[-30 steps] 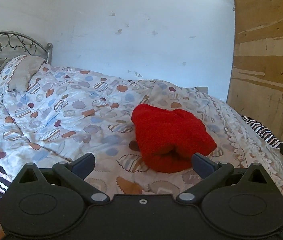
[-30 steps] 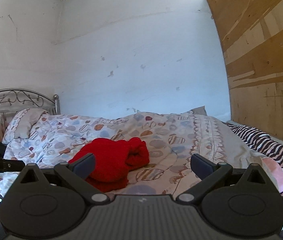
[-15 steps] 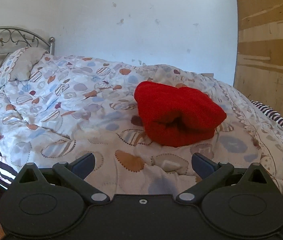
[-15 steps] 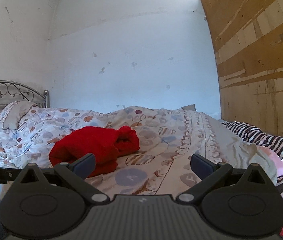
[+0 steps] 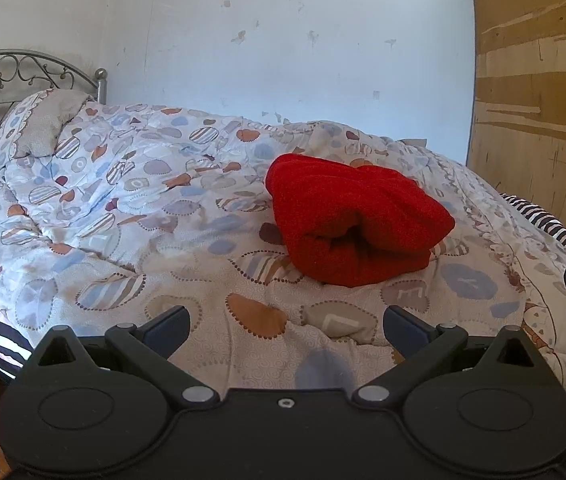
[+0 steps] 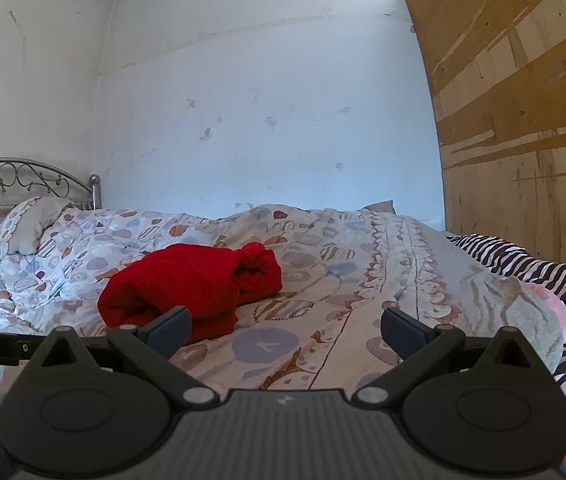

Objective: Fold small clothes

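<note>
The red garment [image 5: 353, 220] is a thick, fuzzy piece of clothing, bunched into a rounded lump with a dark fold opening at its front; in the right wrist view it [image 6: 191, 284] shows a smaller rolled part at its right end. It lies on the patterned quilt [image 5: 131, 216] of the bed, a little right of the centre in the left wrist view and left of the centre in the right wrist view. What kind of garment it is cannot be told, because its sleeves or edges are tucked inside the lump. A pink cloth [image 6: 555, 308] at the right edge of the right wrist view is partly hidden behind a grey fold of the quilt. The metal headboard [image 5: 23, 76] is cut off at the upper left of the frame. The left hand-held gripper [image 5: 287, 330] has its fingers spread wide and holds nothing; the garment is above and beyond it, apart from both fingers. The right hand-held gripper [image 6: 286, 328] is also spread wide and empty; its left finger [image 6: 169, 324] overlaps the lower edge of the garment in the picture, but contact cannot be told.
</note>
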`<state>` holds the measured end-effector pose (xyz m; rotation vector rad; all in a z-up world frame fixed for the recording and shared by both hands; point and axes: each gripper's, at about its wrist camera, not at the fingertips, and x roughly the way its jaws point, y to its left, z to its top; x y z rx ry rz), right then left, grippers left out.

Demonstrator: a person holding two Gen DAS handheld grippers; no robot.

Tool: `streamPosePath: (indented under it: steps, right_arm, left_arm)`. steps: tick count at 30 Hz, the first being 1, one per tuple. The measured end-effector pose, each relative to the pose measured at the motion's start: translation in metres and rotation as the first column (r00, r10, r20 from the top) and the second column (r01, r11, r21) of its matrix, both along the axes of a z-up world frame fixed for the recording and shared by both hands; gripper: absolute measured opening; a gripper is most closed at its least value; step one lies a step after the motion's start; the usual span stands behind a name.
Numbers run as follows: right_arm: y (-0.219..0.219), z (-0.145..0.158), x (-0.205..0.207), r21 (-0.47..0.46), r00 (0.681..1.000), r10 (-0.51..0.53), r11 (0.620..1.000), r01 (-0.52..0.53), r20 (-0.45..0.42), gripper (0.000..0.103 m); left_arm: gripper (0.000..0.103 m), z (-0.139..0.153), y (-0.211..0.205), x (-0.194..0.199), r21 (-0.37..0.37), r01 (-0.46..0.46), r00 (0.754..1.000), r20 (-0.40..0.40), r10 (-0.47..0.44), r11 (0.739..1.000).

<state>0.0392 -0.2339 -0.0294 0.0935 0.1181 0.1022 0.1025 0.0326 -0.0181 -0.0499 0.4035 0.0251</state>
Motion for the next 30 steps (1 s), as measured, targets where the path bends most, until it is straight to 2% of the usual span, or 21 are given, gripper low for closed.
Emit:
streamPosePath:
  steps: [30]
  right_arm:
    - [-0.0017, -0.0012, 0.0007, 0.004, 1.000, -0.001, 1.000, 0.001, -0.003, 0.103]
  left_arm:
    - [0.102, -0.0021, 0.0011, -0.0009, 0.003, -0.004, 1.000, -0.005, 0.004, 1.000]
